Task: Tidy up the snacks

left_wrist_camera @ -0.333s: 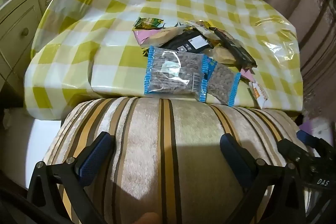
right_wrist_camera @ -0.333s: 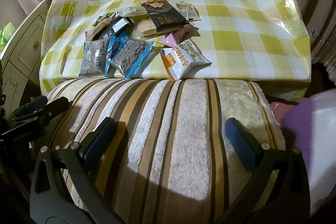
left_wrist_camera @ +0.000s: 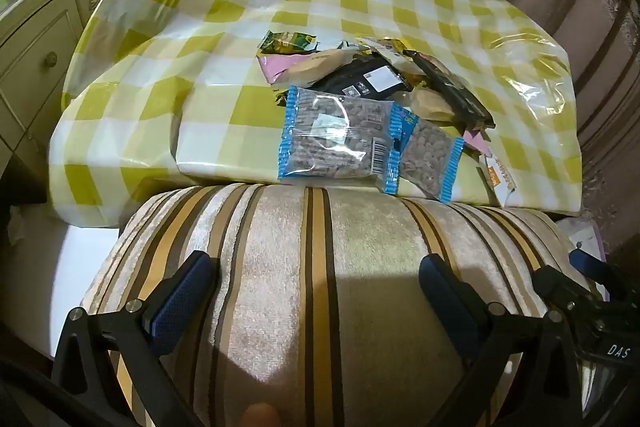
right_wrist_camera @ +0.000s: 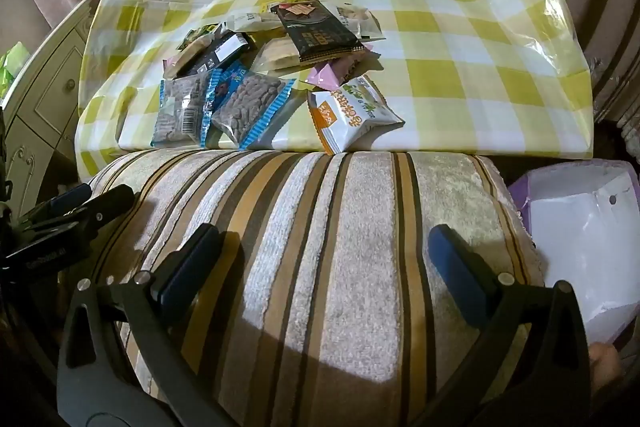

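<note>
Snacks: we see them in one loose heap (right_wrist_camera: 272,67) on the checked bench (right_wrist_camera: 460,39), none sorted, so we judge the task barely begun.
Left claw (left_wrist_camera: 316,301): we hold it spread wide and empty above the striped cushion (left_wrist_camera: 320,267), well short of the heap.
Right claw (right_wrist_camera: 326,265): we hold it spread and empty too, over the same cushion, with nothing between its fingers.
White bag (right_wrist_camera: 584,239): it stands open just right of the cushion; we guess it may be a place for the snacks, but we cannot tell.
Near edge of heap: two clear blue-edged nut packs (left_wrist_camera: 338,139) and (right_wrist_camera: 250,105) lie side by side at the bench edge, overlapping, with the white-and-orange pack (right_wrist_camera: 352,117) beside them to the right.
Middle of heap: a pink packet (right_wrist_camera: 330,73) and pale packets are tucked under others.
Far side of heap: the black cracker pack (right_wrist_camera: 316,31) lies on top, and a small green packet (left_wrist_camera: 286,43) sits at the back.
Left to do: we judge every packet remains to be picked and placed.
</note>
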